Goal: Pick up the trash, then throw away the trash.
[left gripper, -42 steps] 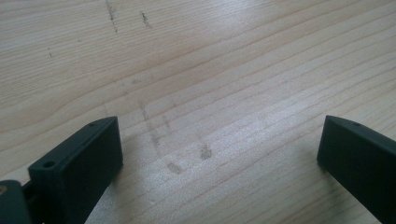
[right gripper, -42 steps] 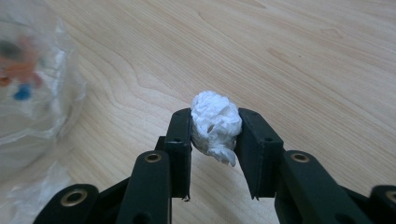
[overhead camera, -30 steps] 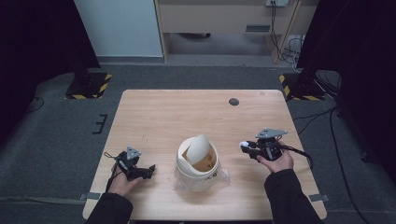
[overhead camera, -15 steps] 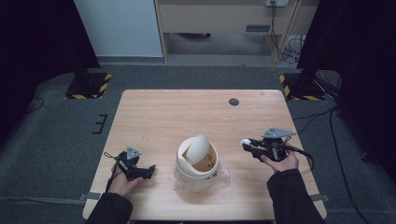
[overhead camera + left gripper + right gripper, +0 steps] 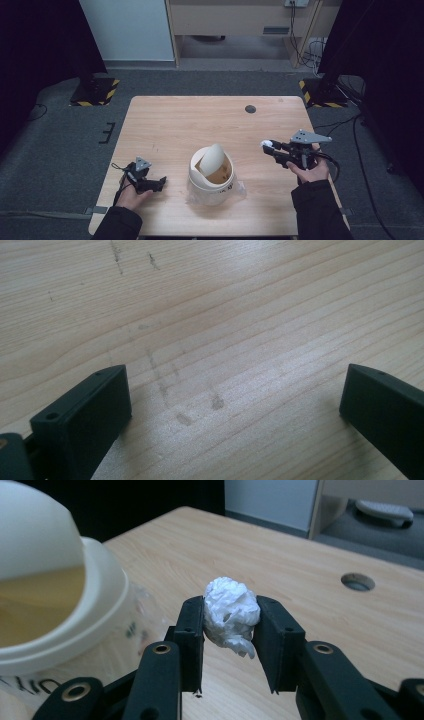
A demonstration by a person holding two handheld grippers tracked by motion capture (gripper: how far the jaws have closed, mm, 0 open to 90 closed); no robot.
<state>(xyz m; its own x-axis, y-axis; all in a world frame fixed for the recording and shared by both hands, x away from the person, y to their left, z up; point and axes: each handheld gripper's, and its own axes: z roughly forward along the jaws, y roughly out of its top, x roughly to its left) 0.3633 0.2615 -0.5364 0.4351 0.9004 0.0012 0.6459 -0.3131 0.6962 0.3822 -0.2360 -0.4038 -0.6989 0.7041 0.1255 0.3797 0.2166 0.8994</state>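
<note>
A cream swing-lid bin with a clear plastic liner stands near the front middle of the wooden table; its flap is tilted open. To the bin's right, my right gripper is held above the table, shut on a crumpled white paper ball. In the right gripper view the paper ball is squeezed between the two black fingertips, with the bin close at the left. My left gripper rests on the table at the front left, jaws wide open over bare wood.
A round cable hole sits in the table's far right part. Grey carpet surrounds the table, with stand bases marked in yellow and black at both far corners and cables behind.
My right gripper has risen off the table with the paper ball and come slightly toward the bin. The left gripper has stayed put.
</note>
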